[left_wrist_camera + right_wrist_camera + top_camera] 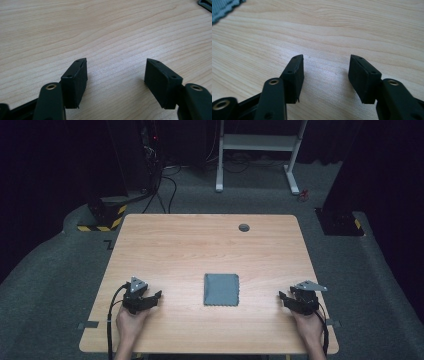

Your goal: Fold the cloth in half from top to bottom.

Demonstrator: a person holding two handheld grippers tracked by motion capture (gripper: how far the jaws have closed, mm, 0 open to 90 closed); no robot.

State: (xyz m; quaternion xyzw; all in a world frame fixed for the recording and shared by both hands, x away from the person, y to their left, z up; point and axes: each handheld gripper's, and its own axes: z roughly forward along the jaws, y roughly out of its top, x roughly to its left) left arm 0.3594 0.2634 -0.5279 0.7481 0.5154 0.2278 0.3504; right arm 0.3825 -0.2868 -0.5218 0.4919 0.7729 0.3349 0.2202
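A grey folded cloth (221, 289) lies flat on the wooden table (200, 245), in the middle of its near half. My left gripper (152, 298) rests low over the table to the left of the cloth, held in a hand, and its jaws stand apart with nothing between them. In the left gripper view the gripper (116, 62) frames bare wood, and a cloth corner (206, 3) peeks in at the top right. My right gripper (285, 298) sits to the right of the cloth, open and empty. The right gripper view has the gripper (326, 58) over bare wood, with the cloth edge (222, 8) at top left.
A round cable hole (244, 227) sits near the table's far edge. Beyond the table stand a white desk frame (260, 150), dark stands with a yellow-and-black striped base (102, 217) and loose cables on the grey floor.
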